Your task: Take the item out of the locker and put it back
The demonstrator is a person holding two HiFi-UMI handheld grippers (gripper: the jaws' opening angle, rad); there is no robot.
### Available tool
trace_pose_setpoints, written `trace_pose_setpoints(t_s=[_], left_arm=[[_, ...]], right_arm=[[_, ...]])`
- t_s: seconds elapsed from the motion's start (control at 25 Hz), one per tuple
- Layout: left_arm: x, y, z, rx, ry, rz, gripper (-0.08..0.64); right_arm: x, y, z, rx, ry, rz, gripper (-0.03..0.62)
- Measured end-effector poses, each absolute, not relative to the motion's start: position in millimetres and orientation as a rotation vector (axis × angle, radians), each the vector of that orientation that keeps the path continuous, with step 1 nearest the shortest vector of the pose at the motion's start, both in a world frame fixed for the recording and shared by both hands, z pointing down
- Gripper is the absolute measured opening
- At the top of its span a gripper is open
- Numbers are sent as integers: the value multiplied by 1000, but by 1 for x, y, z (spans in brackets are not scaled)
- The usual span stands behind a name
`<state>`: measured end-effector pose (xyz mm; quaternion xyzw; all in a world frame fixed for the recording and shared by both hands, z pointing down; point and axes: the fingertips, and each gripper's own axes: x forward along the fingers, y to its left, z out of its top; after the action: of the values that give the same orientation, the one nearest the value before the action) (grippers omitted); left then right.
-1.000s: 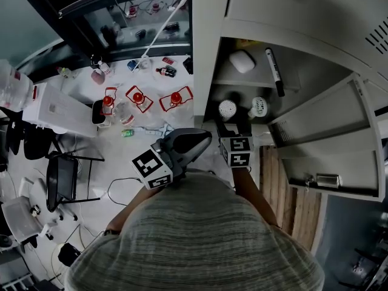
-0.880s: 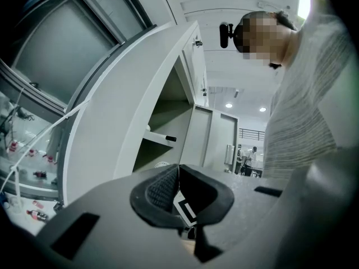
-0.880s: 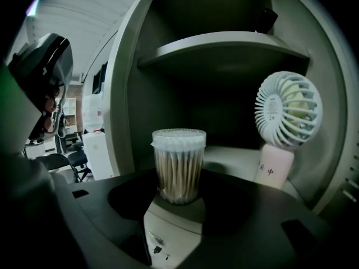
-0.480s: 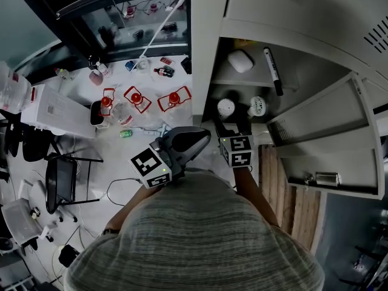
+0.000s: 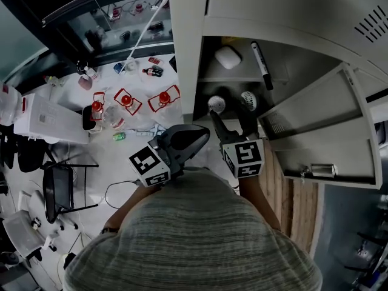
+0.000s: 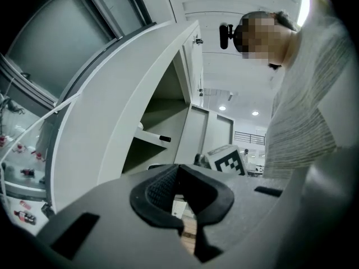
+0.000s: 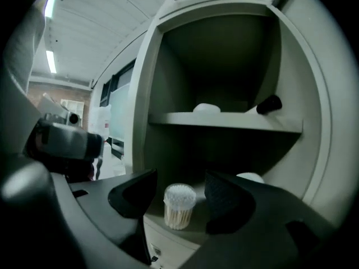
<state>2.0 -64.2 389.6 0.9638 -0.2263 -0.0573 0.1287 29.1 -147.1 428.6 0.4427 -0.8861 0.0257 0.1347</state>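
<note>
The right gripper point(image 7: 180, 179) is aimed into the open locker point(image 5: 187, 53), its jaws spread apart. Seen between them, a clear jar of cotton swabs point(image 7: 179, 209) stands on the lower shelf point(image 7: 197, 232). The jar is upright, its long axis vertical and the white swab tips uppermost, and neither jaw presses on it. No label shows on the jar. Beside it, farther right on the same shelf, sits a round white object point(image 7: 251, 177), mostly hidden by the jaw.

On the upper shelf point(image 7: 224, 120) lie a white rounded case point(image 5: 228, 57) and a black marker pen point(image 5: 259, 65). The pen lies flat, its long axis running from the back of the locker toward the front edge. The pale print on its barrel is too small to read.

The left gripper point(image 6: 178, 170) is held outside the locker, jaws pressed together at the tips with nothing between them. Each gripper's cube carries black-and-white square markers point(image 5: 244, 153), the only clear print in view.
</note>
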Motion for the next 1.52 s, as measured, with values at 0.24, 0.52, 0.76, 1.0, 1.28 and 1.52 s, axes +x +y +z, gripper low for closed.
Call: trace_pose_setpoints(t_s=[0.24, 0.52, 0.76, 1.0, 1.28, 1.52], left_arm=[[13, -64, 388, 2823, -583, -163, 9], [26, -62, 376, 2950, -516, -86, 9], [35, -68, 349, 3045, -494, -104, 8], [41, -73, 329, 3113, -484, -119, 8], [44, -65, 326, 3127, -409, -120, 8], [38, -66, 322, 3129, -357, -149, 8]], right_arm=[[33, -134, 376, 1276, -2602, -18, 259], [28, -148, 320, 1252, -2631, -156, 259], [25, -176, 298, 1193, -2564, -222, 259], [23, -204, 299, 1132, -2440, -239, 260], [18, -226, 316, 1083, -2323, -133, 259], [21, -240, 322, 1099, -2272, -14, 259]])
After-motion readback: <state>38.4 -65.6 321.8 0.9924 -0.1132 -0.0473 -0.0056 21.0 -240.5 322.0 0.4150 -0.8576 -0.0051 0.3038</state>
